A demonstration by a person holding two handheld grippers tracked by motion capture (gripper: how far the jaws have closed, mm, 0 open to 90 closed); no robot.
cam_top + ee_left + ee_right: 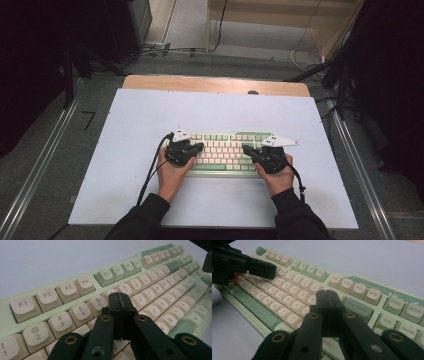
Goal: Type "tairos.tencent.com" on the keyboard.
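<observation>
Scene: a person sits at a white-topped table point(125, 150) with a two-jaw gripper in each hand, both poised over a pale green mechanical keyboard point(222, 152) with cream keycaps.
Keyboard's place: it lies flat near the middle of the table, closer to the near edge than the far one, well in from both side edges.
Long axis: the keyboard runs left to right, parallel to the table's near edge, so its key rows stretch from one gripper across to the other.
Left gripper point(197, 148): jaws pressed together with nothing between them; in the left gripper view the tip point(120, 302) hovers over the number row, around the 5 and 6 keys, whether touching a cap I cannot tell.
Right gripper point(246, 149): jaws likewise closed and empty; in the right gripper view the tip point(328, 301) sits over the right end of the letter block, just short of the green Backspace key point(358, 308).
Pointing: each closed tip slants inward from its own end of the keyboard toward the centre.
Who is nearer: the left gripper covers the left half of the keys, the right gripper the right half and the Ins and Home cluster point(398, 325).
Likely next move: a closed tip pushing straight down on the key below it, judging by the pose.
Risk: a tip this broad could catch two neighbouring caps at once.
</observation>
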